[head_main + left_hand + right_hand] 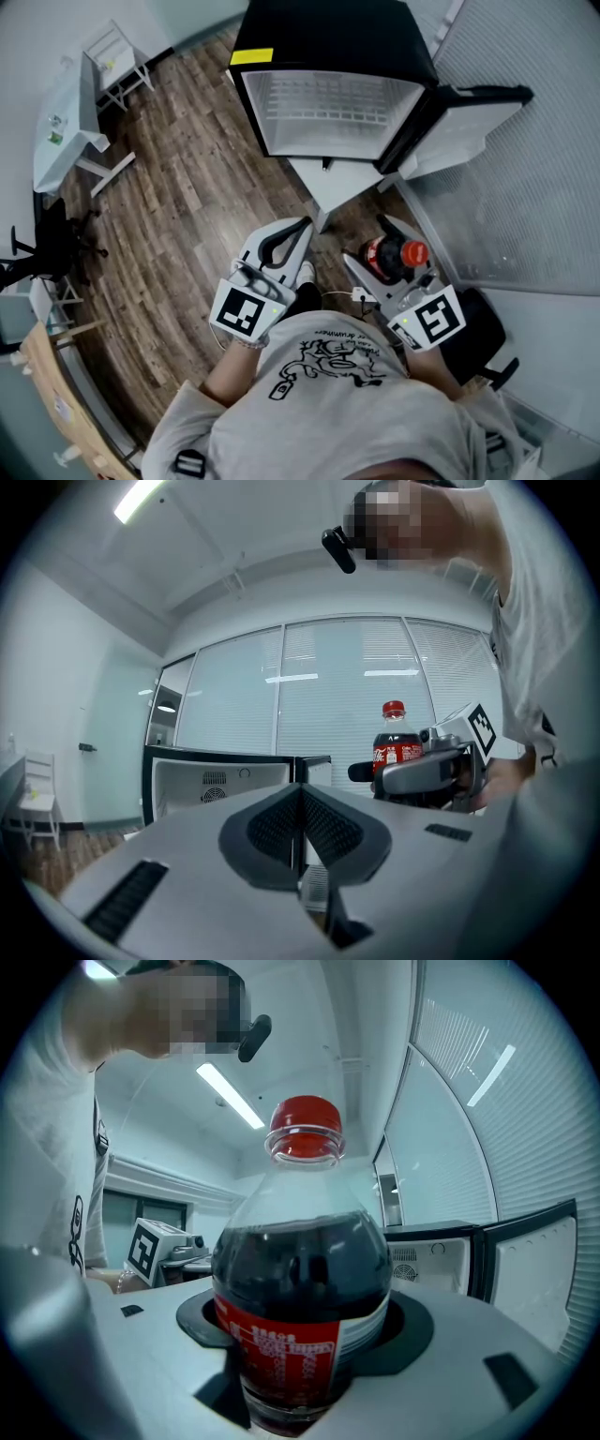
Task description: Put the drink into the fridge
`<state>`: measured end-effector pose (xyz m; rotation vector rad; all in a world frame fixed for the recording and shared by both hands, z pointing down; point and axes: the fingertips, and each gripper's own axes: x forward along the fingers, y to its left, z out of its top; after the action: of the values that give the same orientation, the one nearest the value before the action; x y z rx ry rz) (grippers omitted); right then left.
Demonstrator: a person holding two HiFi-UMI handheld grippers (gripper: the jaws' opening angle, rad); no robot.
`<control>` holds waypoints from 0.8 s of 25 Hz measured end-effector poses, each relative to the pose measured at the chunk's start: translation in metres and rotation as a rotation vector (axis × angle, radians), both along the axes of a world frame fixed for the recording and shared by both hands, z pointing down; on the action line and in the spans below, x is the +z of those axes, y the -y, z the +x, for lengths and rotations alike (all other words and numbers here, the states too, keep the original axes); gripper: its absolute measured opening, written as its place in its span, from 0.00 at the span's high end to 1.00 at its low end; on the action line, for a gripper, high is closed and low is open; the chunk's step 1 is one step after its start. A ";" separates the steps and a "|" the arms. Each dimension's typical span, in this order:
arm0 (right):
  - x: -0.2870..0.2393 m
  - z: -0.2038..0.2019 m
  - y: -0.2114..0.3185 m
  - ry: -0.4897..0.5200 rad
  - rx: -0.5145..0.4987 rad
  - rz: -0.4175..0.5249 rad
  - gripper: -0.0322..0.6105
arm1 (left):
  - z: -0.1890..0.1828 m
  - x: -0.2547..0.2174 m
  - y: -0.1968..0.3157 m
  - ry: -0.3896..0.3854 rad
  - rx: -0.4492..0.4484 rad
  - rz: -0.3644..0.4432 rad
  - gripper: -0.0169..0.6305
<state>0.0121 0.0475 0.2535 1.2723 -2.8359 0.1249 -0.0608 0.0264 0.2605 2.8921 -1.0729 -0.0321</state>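
From the head view, we hold the drink bottle (386, 257) upright in the right gripper (382, 242), low in front of us. We judge this lets it go straight into the fridge (328, 108) ahead, whose door stands open. Its shelf looks like wire, though glare leaves us unsure.

In the left gripper view, the left gripper (302, 803) has its jaws together on nothing, held aside as the spare hand.

In the right gripper view, wide-spread jaws clamp the bottle's lower body: dark cola, red label, red cap.

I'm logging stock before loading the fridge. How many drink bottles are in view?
1. The red-capped cola bottle is gripped in the right tool, short of the open fridge. None shows inside, though part of its door is hidden.
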 end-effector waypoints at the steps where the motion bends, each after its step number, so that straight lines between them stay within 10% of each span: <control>1: 0.000 -0.005 0.007 -0.005 0.001 0.000 0.45 | -0.005 0.000 0.007 -0.003 0.002 -0.001 0.97; 20: 0.004 -0.034 0.093 -0.030 0.064 -0.005 0.45 | -0.021 0.007 0.093 -0.007 0.102 -0.006 0.97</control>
<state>-0.0223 -0.0459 0.2572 1.3518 -2.7692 0.1128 -0.0816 -0.0663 0.2676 2.9348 -0.9208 -0.0339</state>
